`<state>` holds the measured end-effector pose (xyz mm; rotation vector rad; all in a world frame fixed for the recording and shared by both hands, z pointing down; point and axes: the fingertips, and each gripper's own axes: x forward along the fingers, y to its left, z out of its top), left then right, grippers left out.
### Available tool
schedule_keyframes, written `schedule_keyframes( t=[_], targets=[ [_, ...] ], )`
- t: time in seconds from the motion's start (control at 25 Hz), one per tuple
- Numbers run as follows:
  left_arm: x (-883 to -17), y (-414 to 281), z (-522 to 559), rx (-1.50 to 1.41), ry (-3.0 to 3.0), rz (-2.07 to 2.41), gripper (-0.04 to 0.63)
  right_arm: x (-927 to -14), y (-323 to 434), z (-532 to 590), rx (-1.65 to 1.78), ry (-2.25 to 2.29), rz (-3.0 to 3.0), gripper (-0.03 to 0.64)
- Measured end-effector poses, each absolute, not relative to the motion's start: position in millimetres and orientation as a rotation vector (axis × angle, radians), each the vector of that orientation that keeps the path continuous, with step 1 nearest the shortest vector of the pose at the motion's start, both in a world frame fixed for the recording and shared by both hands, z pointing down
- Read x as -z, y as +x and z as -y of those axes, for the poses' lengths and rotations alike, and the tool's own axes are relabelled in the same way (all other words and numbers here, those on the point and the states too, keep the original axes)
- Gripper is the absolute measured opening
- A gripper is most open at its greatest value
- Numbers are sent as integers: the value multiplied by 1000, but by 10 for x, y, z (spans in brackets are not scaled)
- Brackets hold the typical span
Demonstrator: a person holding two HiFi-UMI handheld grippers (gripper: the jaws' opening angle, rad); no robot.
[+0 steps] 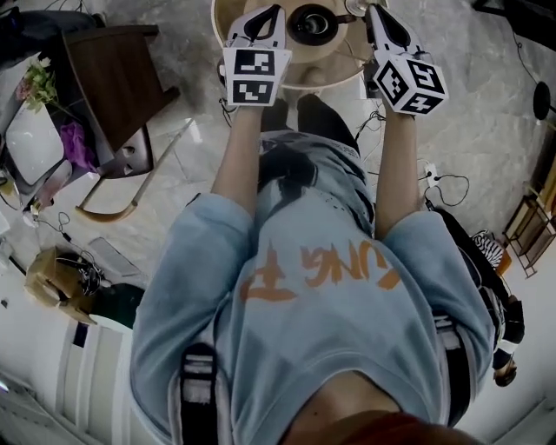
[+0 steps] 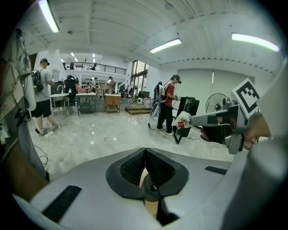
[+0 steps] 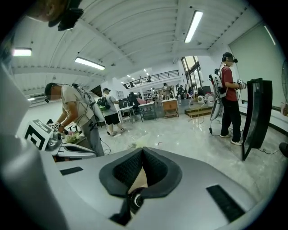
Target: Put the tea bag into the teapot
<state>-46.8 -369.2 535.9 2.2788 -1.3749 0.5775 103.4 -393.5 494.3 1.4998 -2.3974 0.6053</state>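
In the head view both grippers are held out over a round wooden table (image 1: pixel 261 54) on which stands a dark teapot (image 1: pixel 311 22). My left gripper (image 1: pixel 265 19) is left of the pot and my right gripper (image 1: pixel 383 19) is right of it. In the left gripper view my left gripper (image 2: pixel 145 151) is shut with nothing between its pads. The same view shows my right gripper (image 2: pixel 191 120) shut on a white tea bag (image 2: pixel 182 121) with a red tag. In the right gripper view my right gripper (image 3: pixel 143 152) has its pads together, and the bag is hidden.
A wooden chair (image 1: pixel 122 87) and a bunch of flowers (image 1: pixel 39 83) stand left of the table. Cables (image 1: pixel 439 182) lie on the marble floor to the right. Several people (image 2: pixel 167 110) stand in the hall, with desks (image 3: pixel 153 110) farther back.
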Motion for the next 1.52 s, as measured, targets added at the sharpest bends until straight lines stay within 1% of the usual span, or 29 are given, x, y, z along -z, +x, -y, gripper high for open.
schedule_keyframes(
  t=[0.32, 0.56, 0.84, 1.12, 1.4, 1.44, 1.52],
  targets=[
    [-5892, -523, 3395, -615, 2170, 1324, 26, -5765, 1031, 3808, -674, 1344, 2310, 12],
    [-6158, -607, 3240, -622, 2105, 1322, 26, -6291, 857, 3668, -691, 1185, 2251, 12],
    [-6200, -692, 3130, -613, 2070, 1333, 26, -6796, 653, 3541, -678, 1011, 2145, 12],
    [-6298, -796, 3086, -605, 2022, 1369, 26, -7132, 566, 3586, -608, 885, 1995, 12],
    [-6378, -934, 3032, -596, 1969, 1400, 26, -7420, 491, 3517, -615, 792, 1869, 12],
    [-6384, -947, 3033, -593, 1966, 1403, 26, -7441, 490, 3509, -617, 791, 1860, 21],
    [-6380, -968, 3039, -585, 1961, 1411, 26, -7465, 488, 3497, -622, 796, 1853, 61]
  ],
)
